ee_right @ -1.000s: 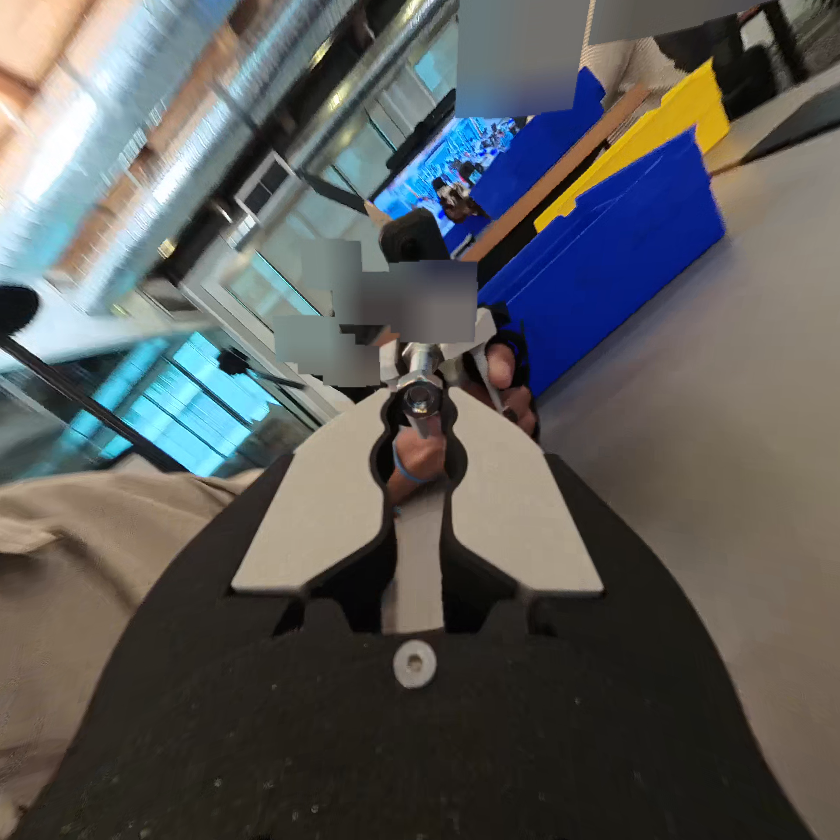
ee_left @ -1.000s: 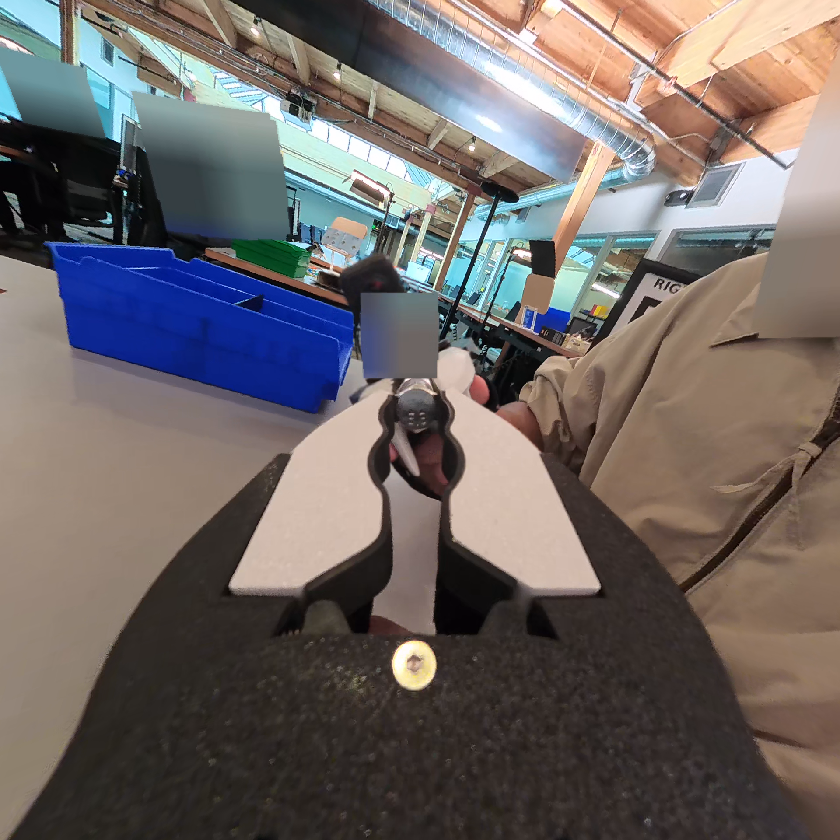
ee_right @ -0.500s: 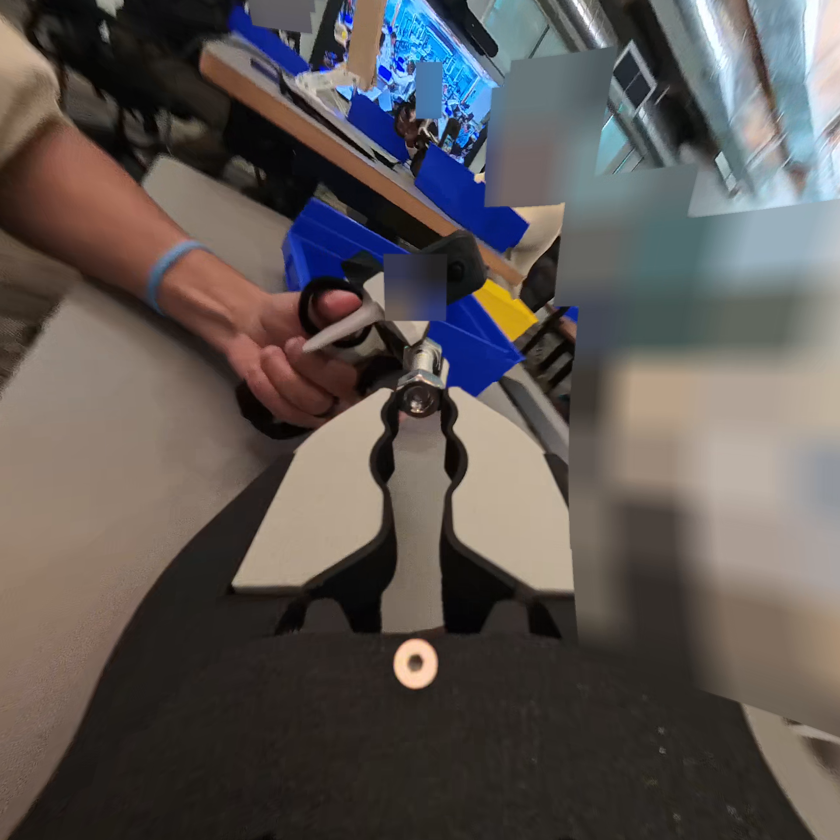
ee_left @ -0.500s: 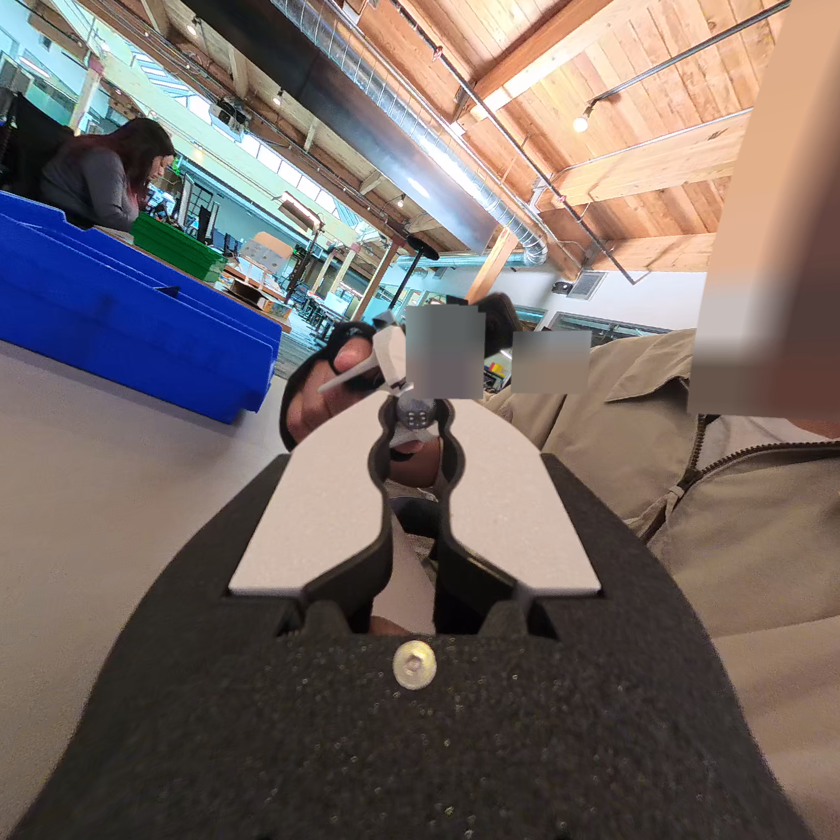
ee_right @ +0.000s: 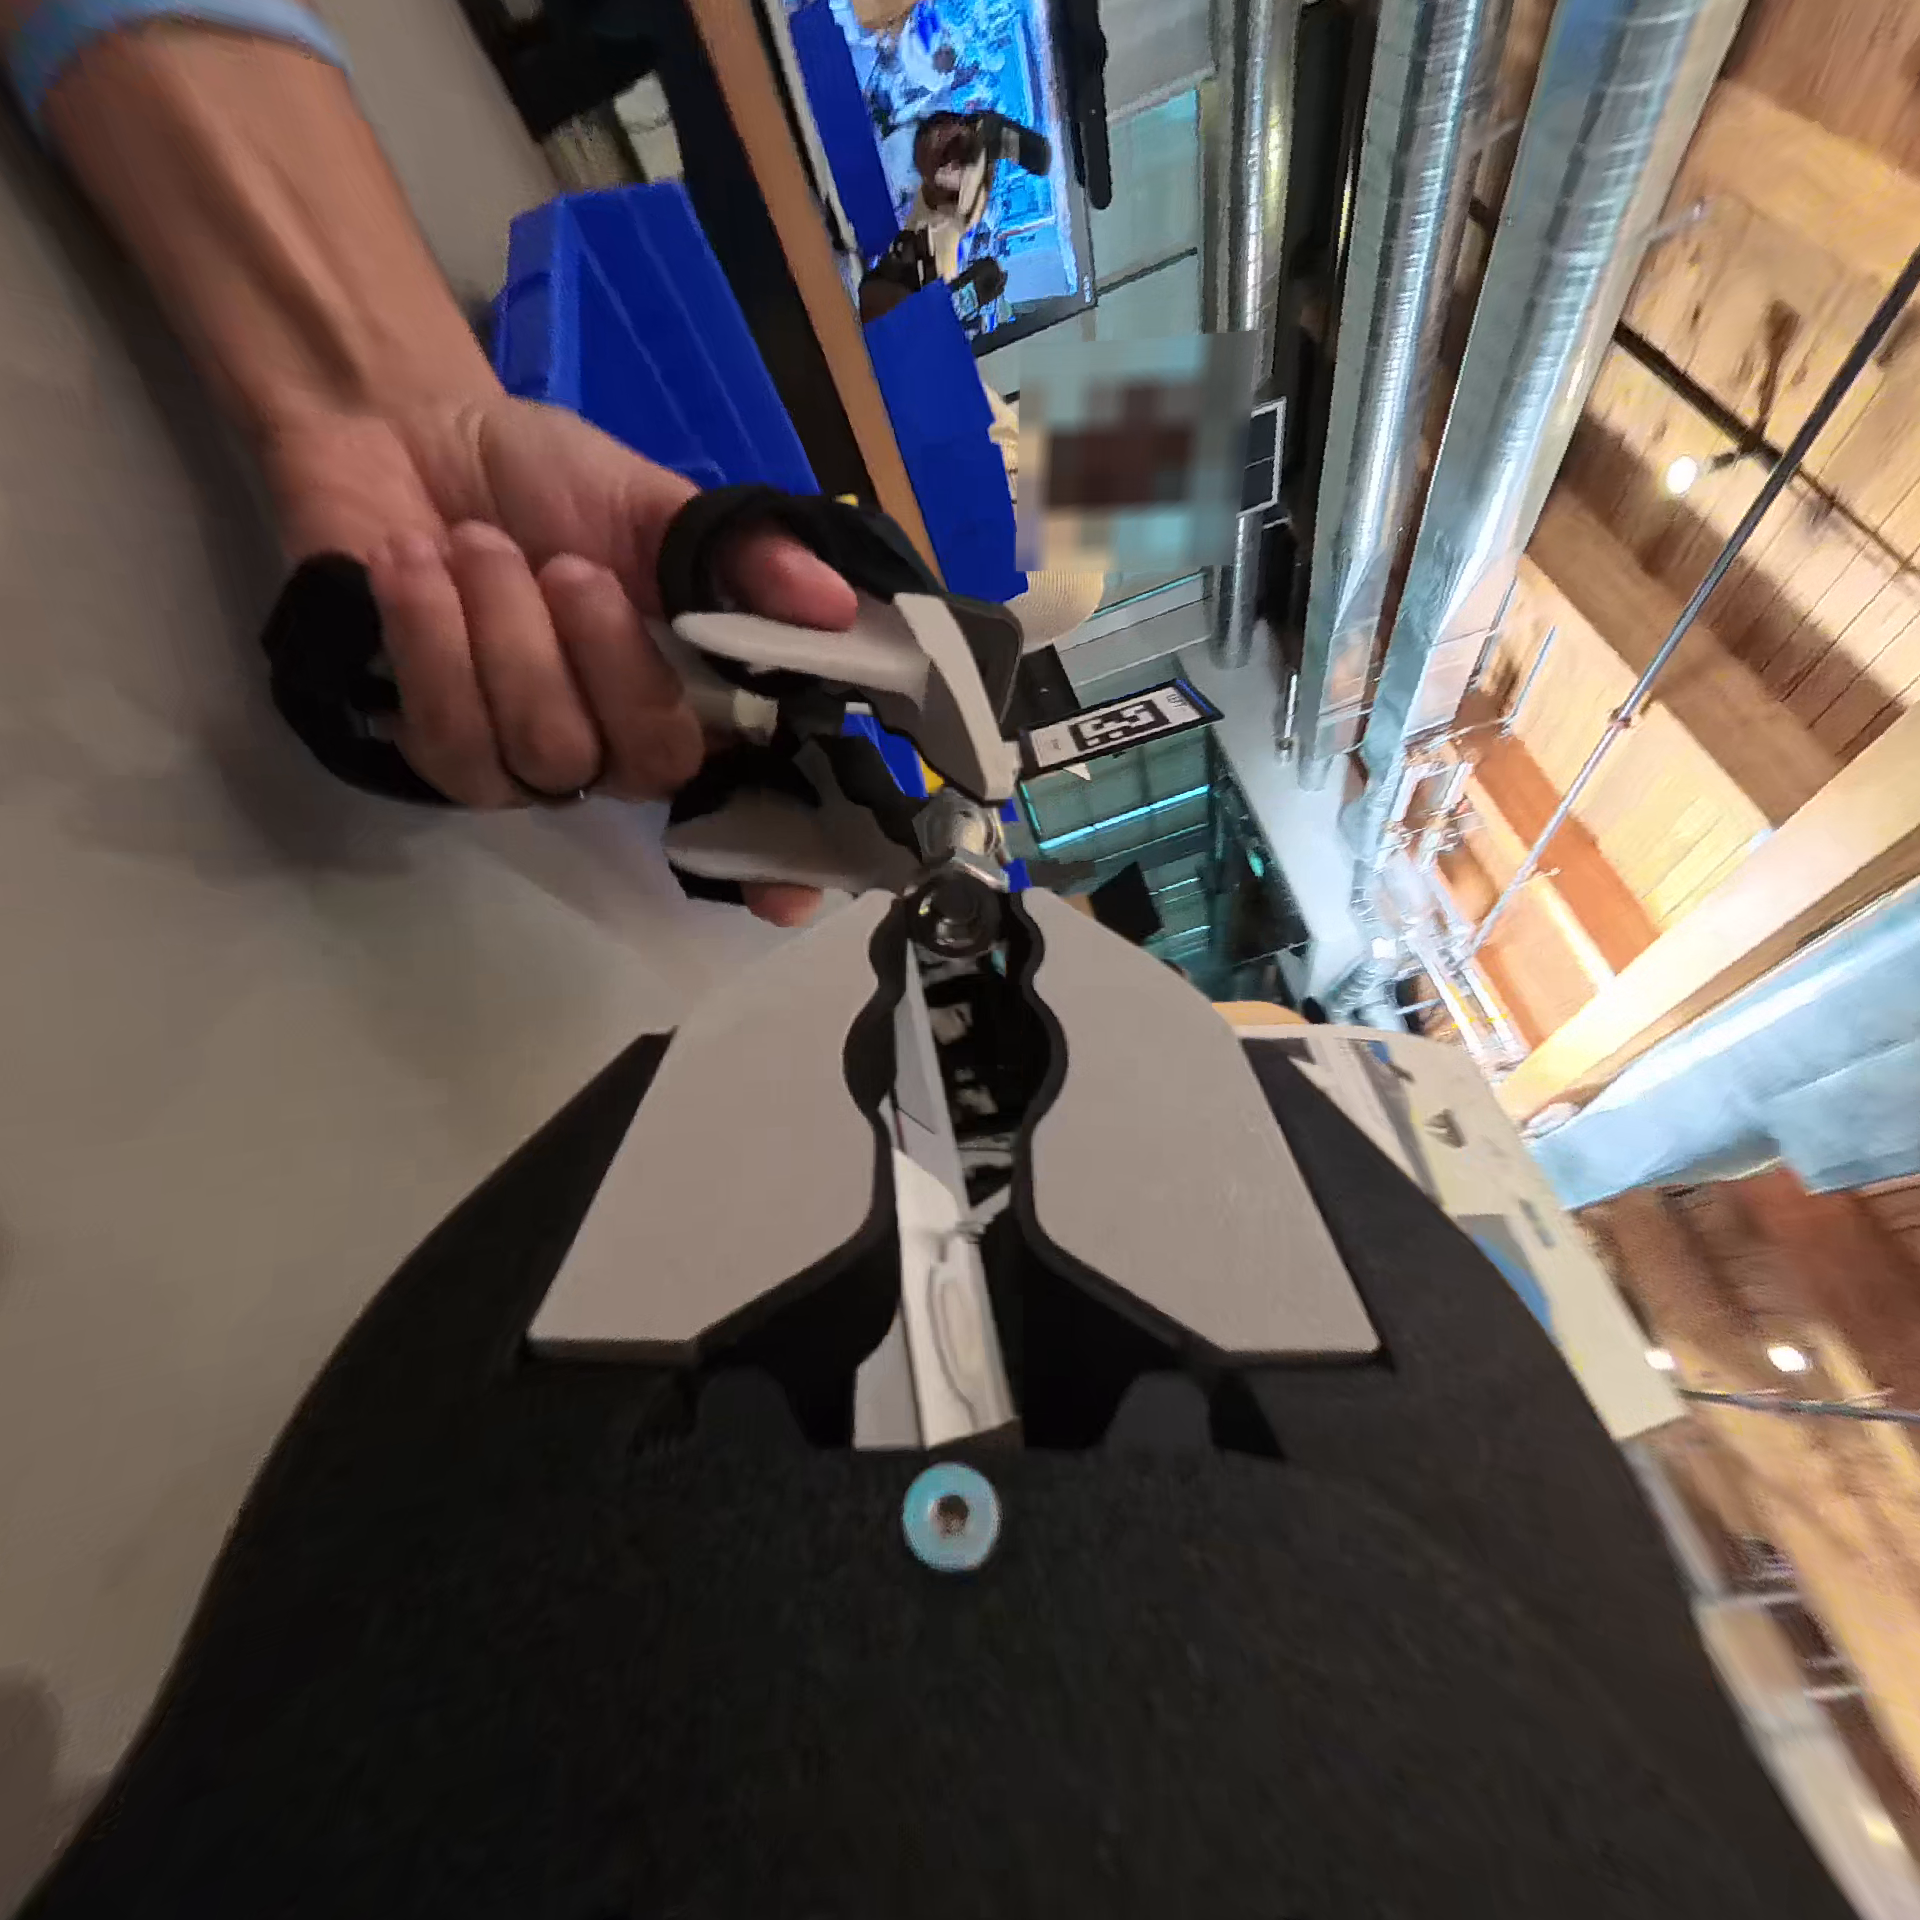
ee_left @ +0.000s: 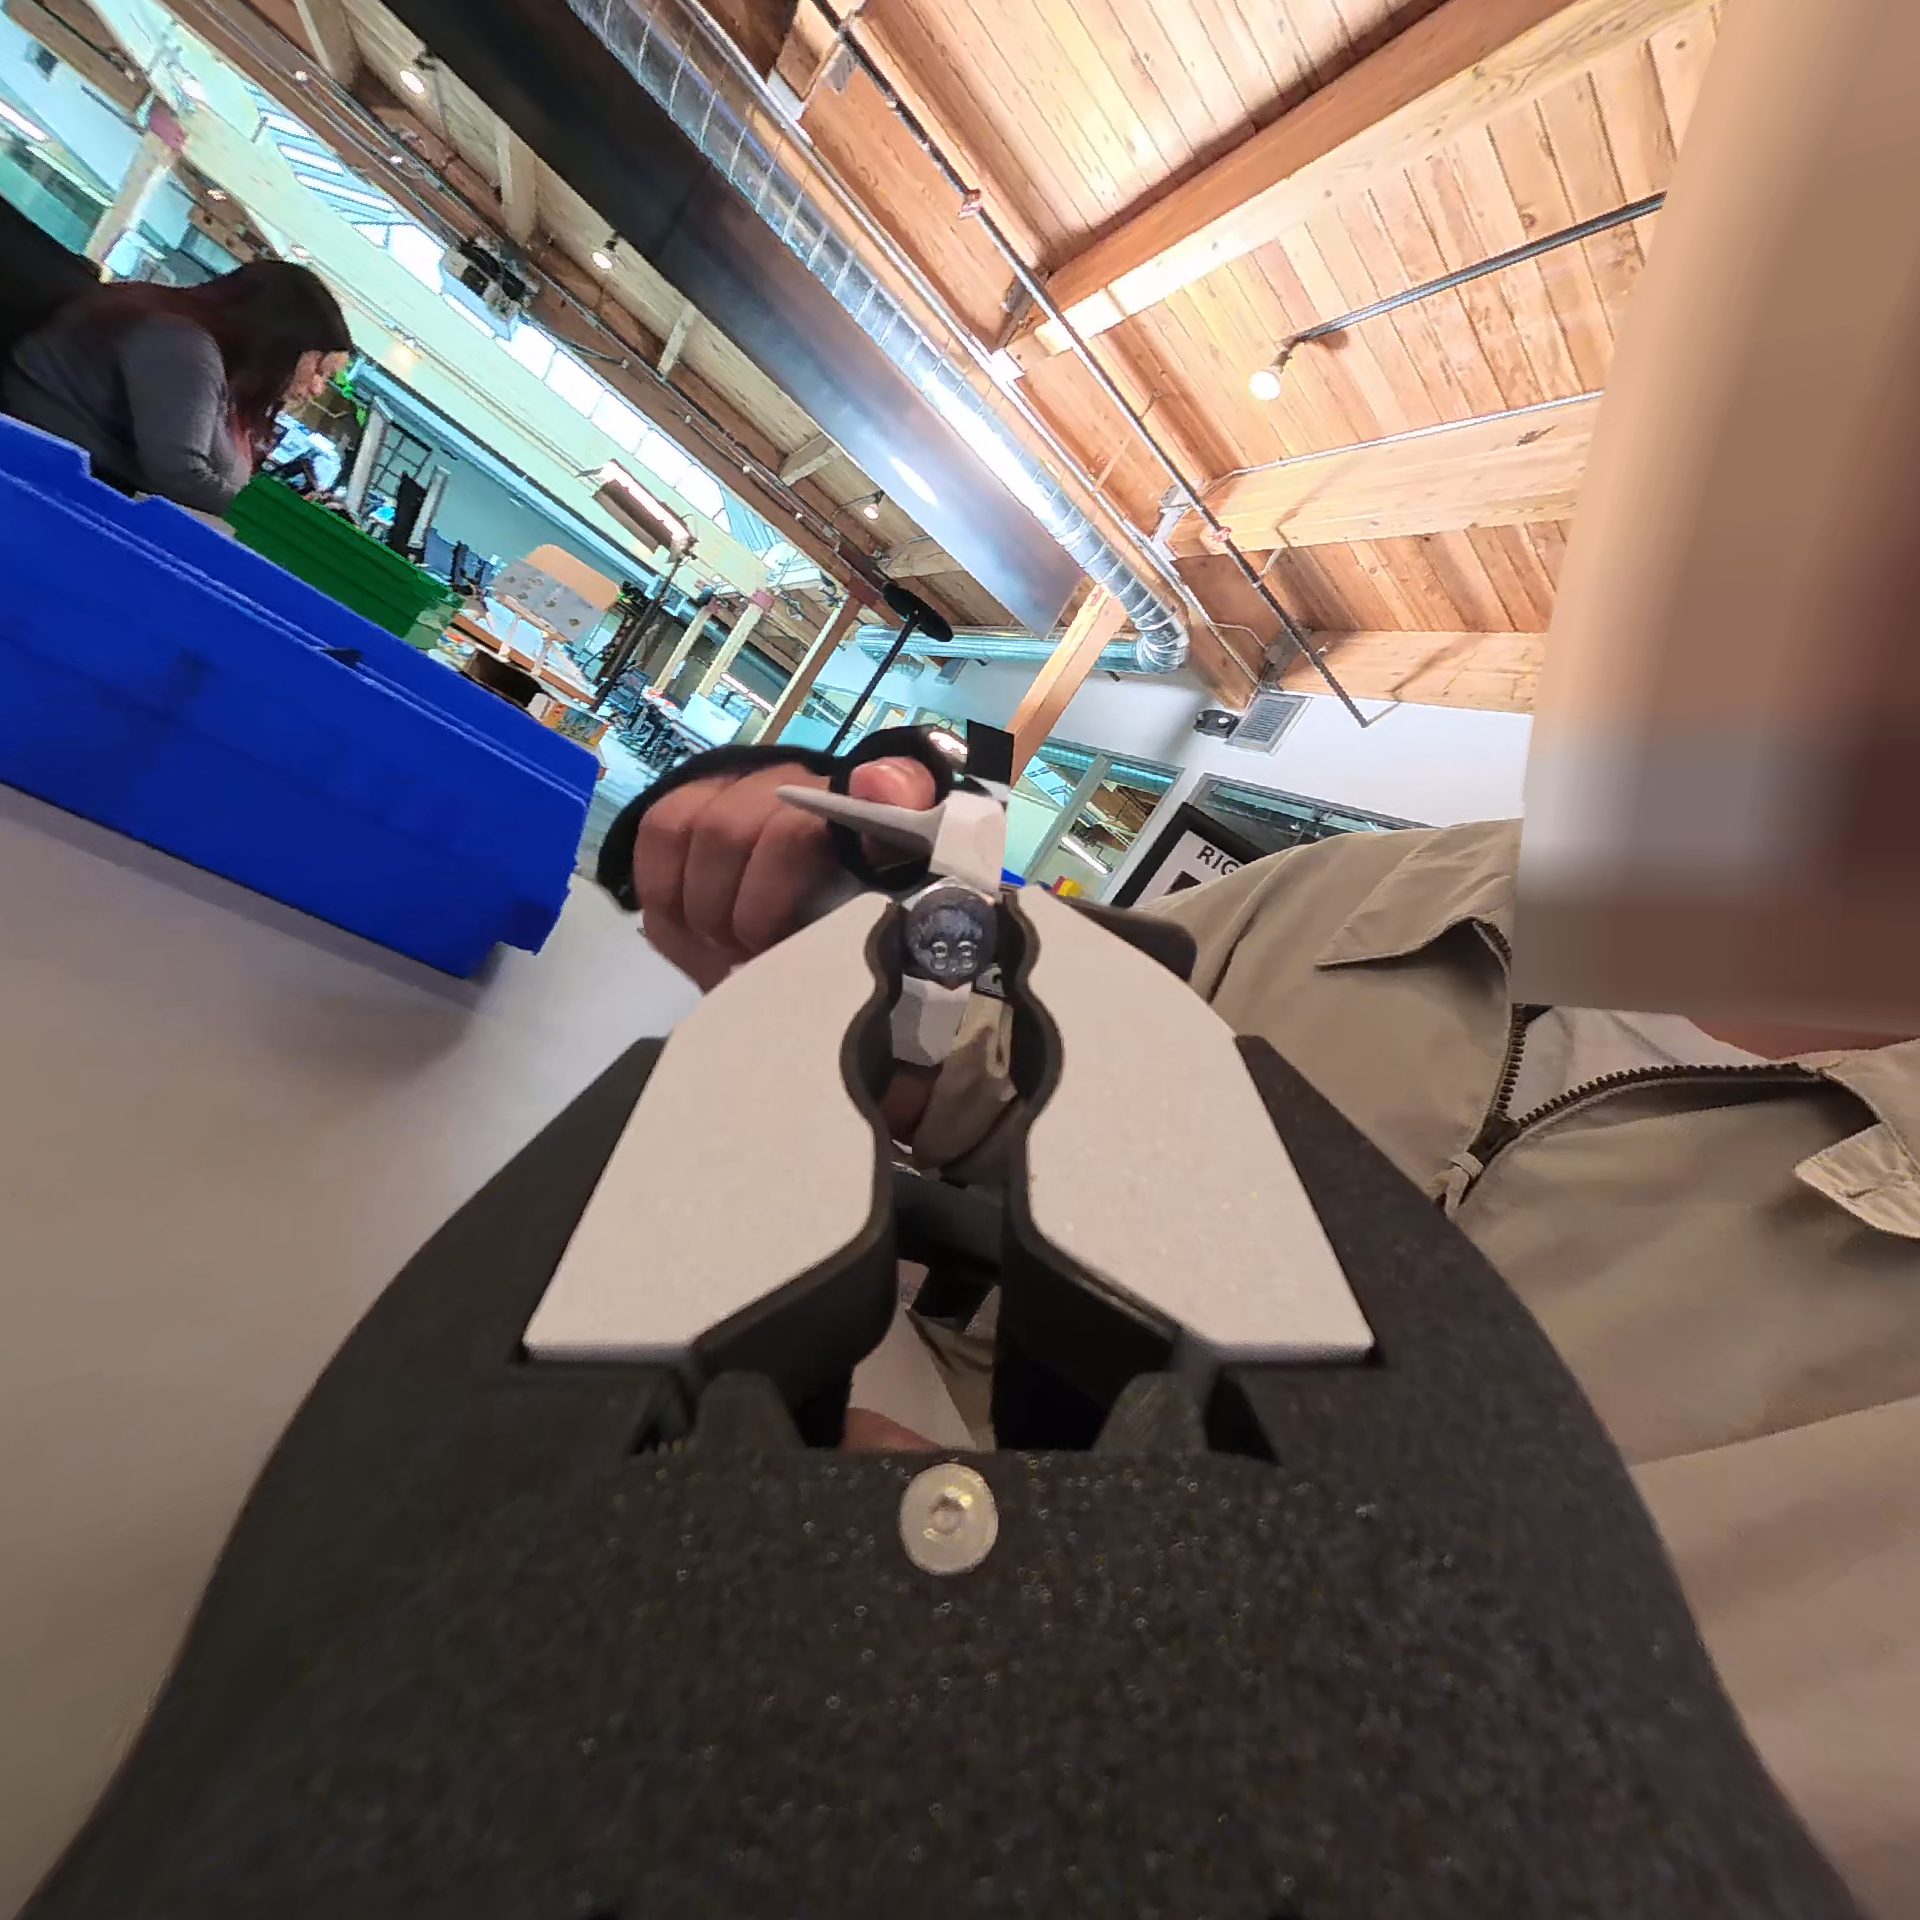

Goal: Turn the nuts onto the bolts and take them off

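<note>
- The left gripper is clamped on the bolt by its round silver head, held in the air above the grey worktop.
- The right gripper pinches the silver nut at the bolt's far end.
- Keep both on one axis; judged best to turn the nut gently, without side load.

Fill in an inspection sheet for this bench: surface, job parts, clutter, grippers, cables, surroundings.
Surface: pale grey table, bare where visible.
Job's things: bolt head-on at the left tips; nut on its threaded end at the right tips.
Clutter: blue bin at the table's far side.
Grippers: left gripper shut on the bolt; right gripper shut on the nut; both held off the table, tips facing.
Cables: nothing seen.
Surroundings: wooden ceiling, metal duct, person seated behind the bin.
</note>
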The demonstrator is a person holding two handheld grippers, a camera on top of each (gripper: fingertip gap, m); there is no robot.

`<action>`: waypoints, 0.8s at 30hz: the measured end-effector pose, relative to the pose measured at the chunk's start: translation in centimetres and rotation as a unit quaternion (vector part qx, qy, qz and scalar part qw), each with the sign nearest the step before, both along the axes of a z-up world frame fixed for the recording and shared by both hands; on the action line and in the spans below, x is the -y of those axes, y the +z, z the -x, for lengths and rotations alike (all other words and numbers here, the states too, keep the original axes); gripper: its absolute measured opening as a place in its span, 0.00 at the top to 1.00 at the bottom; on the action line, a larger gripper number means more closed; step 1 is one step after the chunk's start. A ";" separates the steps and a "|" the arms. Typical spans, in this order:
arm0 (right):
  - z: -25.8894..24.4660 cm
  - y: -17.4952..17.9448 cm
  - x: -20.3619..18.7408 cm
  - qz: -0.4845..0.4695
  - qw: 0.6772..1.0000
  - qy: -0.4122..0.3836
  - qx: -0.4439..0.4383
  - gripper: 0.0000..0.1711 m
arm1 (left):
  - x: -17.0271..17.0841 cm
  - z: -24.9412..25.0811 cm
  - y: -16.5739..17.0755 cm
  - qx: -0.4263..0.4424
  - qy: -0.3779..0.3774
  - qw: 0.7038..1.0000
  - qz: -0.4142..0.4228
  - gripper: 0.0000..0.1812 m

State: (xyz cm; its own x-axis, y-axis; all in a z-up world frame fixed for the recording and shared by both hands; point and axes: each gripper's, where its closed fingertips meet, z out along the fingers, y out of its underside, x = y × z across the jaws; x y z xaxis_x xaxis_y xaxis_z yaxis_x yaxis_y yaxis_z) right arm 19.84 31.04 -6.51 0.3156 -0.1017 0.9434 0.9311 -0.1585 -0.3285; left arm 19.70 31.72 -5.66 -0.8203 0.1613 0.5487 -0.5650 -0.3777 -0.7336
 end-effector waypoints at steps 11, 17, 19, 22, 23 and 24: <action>0.7 0.1 0.4 -0.069 0.790 0.125 -0.596 0.71 | -0.4 0.3 0.4 0.089 0.063 0.991 -0.077 0.90; 0.4 -0.3 0.8 -0.138 0.408 0.225 -0.874 0.73 | 0.1 0.6 -0.1 0.121 0.080 0.983 -0.115 0.91; 0.3 -0.1 1.0 -0.147 0.302 0.260 -0.905 0.76 | 0.4 0.7 -0.5 0.128 0.079 0.980 -0.131 0.91; 0.6 -1.1 0.7 -0.137 0.234 0.257 -0.928 0.78 | 0.6 0.8 -0.6 0.133 0.078 0.979 -0.135 0.91; 0.8 -1.4 0.6 -0.135 0.224 0.257 -0.930 0.79 | 0.7 0.8 -0.6 0.136 0.084 0.978 -0.137 0.91; 0.9 -1.4 0.6 -0.134 0.213 0.261 -0.932 0.81 | 0.7 0.8 -0.6 0.137 0.081 0.977 -0.139 0.90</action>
State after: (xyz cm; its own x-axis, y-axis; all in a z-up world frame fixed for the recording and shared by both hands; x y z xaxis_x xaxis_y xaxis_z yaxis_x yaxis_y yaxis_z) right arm 18.92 30.42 -7.96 0.1514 0.4350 -0.8876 -0.9885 0.0634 -0.1375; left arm 18.86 31.03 -6.25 -0.9447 -0.1076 0.3097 -0.2828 -0.2106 -0.9358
